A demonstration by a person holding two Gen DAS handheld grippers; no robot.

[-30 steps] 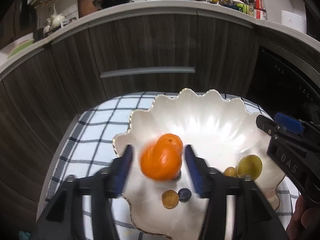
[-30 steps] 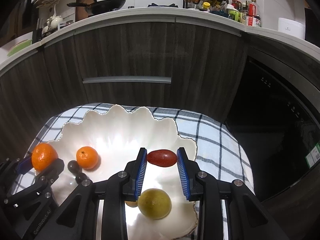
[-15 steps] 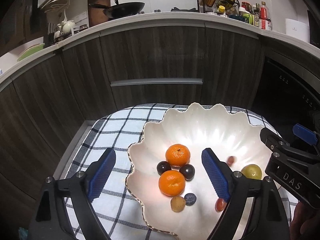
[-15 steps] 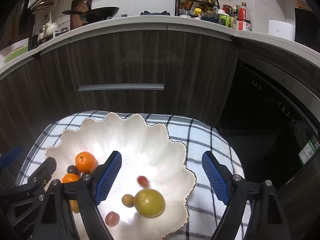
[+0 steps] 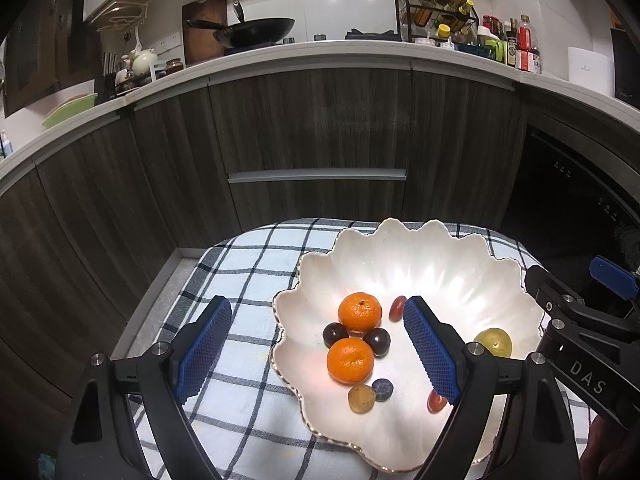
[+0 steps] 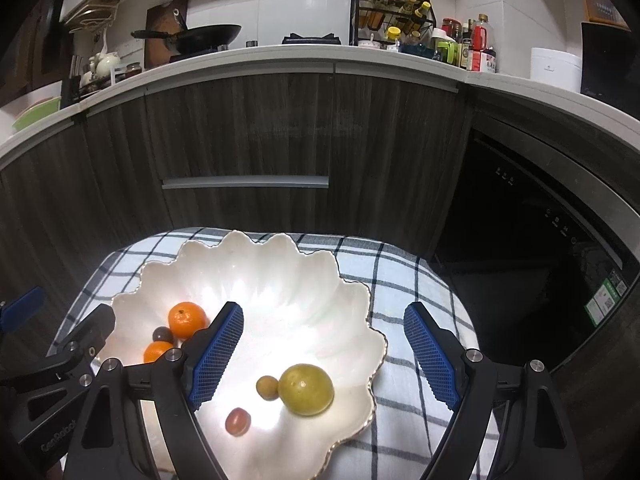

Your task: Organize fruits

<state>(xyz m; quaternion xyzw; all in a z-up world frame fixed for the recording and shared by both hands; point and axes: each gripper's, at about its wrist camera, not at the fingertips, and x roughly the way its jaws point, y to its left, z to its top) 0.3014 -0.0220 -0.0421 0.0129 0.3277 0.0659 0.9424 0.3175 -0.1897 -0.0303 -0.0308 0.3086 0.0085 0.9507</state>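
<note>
A white scalloped bowl point(image 5: 440, 264) point(image 6: 260, 276) sits on a checked cloth point(image 5: 240, 272). In it lie two mandarins point(image 5: 359, 311) point(image 5: 350, 360), two dark plums point(image 5: 335, 334), a big yellow-green fruit point(image 6: 306, 389), a small yellow one point(image 6: 267, 387), red grapes point(image 6: 237, 421) point(image 5: 398, 308) and a blue berry point(image 5: 383, 390). My left gripper point(image 5: 317, 303) hangs open above the bowl's left rim, nothing between its blue pads. Over the bowl's right side my right gripper point(image 6: 324, 308) is open too and holds nothing.
Dark wood cabinets with a grey drawer handle point(image 5: 318, 175) stand right behind the cloth-covered surface. A dark appliance front point(image 6: 540, 248) is at the right. The counter above carries a wok point(image 5: 256, 30), bottles and a spice rack point(image 5: 436, 4).
Both grippers opened wide and pulled back and up. The left let go of a mandarin and the right a red fruit; both fruits now lie in the bowl.
</note>
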